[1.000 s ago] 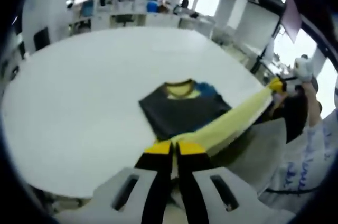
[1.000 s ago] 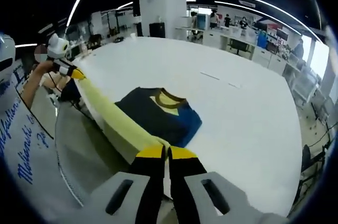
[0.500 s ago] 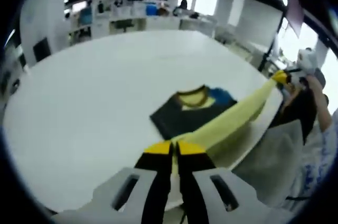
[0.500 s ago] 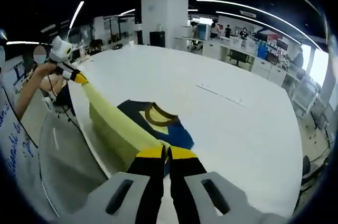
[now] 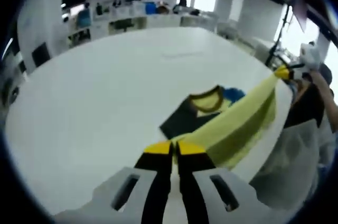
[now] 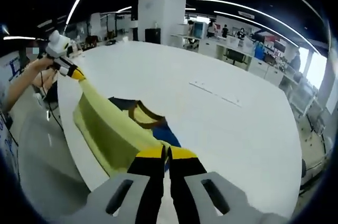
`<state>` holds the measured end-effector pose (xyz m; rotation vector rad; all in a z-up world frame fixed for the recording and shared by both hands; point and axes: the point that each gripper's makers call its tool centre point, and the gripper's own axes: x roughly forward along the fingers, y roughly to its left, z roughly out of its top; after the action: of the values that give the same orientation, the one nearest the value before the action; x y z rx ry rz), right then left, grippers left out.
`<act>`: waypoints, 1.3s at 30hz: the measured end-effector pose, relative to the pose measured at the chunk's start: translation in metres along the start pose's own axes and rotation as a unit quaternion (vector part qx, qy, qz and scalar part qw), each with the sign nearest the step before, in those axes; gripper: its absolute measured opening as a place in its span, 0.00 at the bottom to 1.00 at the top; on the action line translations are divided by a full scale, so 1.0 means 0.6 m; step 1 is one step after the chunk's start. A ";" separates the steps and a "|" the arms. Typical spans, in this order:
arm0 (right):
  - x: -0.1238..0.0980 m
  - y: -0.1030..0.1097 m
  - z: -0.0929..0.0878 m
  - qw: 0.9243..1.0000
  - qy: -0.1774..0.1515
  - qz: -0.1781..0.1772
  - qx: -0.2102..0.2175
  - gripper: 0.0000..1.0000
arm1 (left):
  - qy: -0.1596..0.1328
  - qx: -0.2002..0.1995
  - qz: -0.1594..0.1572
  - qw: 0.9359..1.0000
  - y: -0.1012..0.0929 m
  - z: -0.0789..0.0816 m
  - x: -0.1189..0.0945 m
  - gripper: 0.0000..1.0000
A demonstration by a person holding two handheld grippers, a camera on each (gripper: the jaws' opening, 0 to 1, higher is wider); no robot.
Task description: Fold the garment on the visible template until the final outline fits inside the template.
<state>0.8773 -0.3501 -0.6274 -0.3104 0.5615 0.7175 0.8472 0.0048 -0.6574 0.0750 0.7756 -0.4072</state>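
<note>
While both claws clamp the garment's yellow edge, that band stretches taut between them above the worktop (image 5: 95, 92). Left claw (image 5: 175, 147) has its 2 jaws pressed together on 1 end; the garment (image 5: 232, 123) runs up and right from it to the right claw (image 5: 285, 72). Right claw (image 6: 168, 152) likewise pinches its end, cloth running up-left to the left claw (image 6: 71, 71). Beyond the band, dark and blue fabric with a yellow collar (image 6: 145, 118) lies flat.

Place: open-plan office or lab
Evidence: ceiling strip lights (image 6: 248, 14), rows of desks (image 6: 248, 60), square white pillar (image 6: 161, 7), big white table (image 5: 95, 92)
</note>
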 end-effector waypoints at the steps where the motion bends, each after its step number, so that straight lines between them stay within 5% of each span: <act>1: 0.009 -0.005 0.000 1.000 0.001 -0.001 -0.001 0.03 | 0.000 0.002 0.001 1.000 0.004 0.002 0.007 0.00; 21: 0.107 -0.061 -0.034 1.000 0.018 -0.017 0.002 0.03 | 0.000 0.009 0.016 1.000 0.048 0.027 0.118 0.00; 39: 0.175 -0.079 -0.083 0.999 0.034 -0.017 0.017 0.03 | 0.026 -0.013 0.022 0.999 0.064 -0.018 0.179 0.00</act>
<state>0.9561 -0.3506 -0.7251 -0.3140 0.6309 0.6652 0.9234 0.0068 -0.7430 0.0787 0.8288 -0.3539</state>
